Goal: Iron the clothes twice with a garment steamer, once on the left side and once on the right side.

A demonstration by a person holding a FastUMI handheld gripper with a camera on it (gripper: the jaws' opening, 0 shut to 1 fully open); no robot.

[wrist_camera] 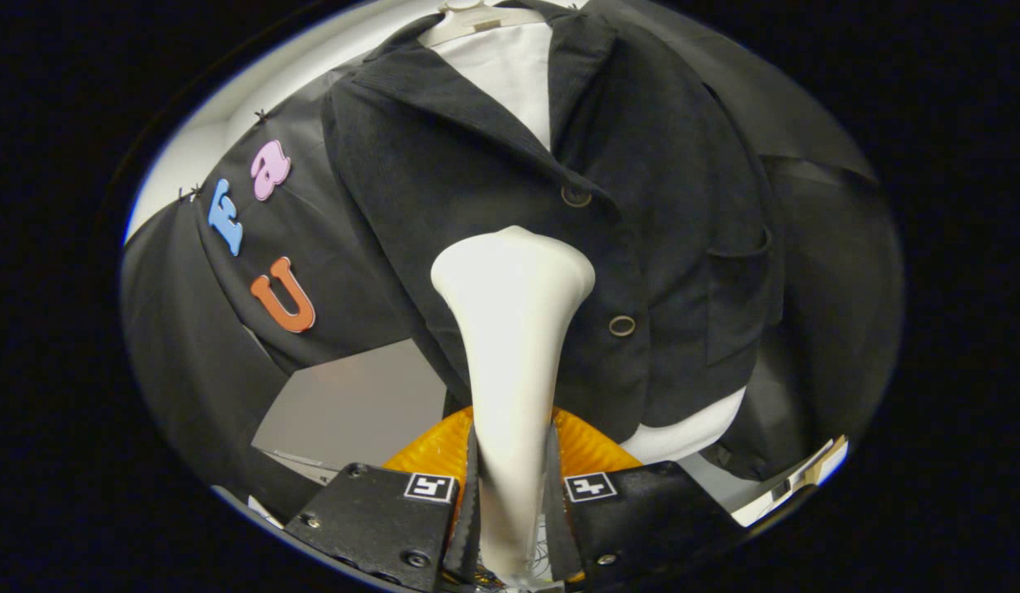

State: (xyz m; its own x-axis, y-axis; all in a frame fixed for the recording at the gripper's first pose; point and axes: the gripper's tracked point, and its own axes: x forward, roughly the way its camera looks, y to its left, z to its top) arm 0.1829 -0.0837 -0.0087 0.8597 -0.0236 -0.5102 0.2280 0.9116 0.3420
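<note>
A dark corduroy jacket (pixel 477 181) hangs buttoned on a white dress form (pixel 510 74), straight ahead of my fingers. My gripper (pixel 512 502) is shut on the handle of a white garment steamer (pixel 514 329). The steamer rises between the fingers, and its wide head (pixel 514 263) lies against the jacket's front just left of the button line. Two round buttons (pixel 575 195) show to the right of the head. A chest pocket (pixel 736 296) sits further right. The steam plate faces away from me and is hidden.
The white base of the dress form (pixel 691 428) shows under the jacket's hem. An orange ribbed object (pixel 435 449) lies low behind the fingers. A grey floor or table patch (pixel 353 403) shows below left. Papers (pixel 806 478) lie at the lower right.
</note>
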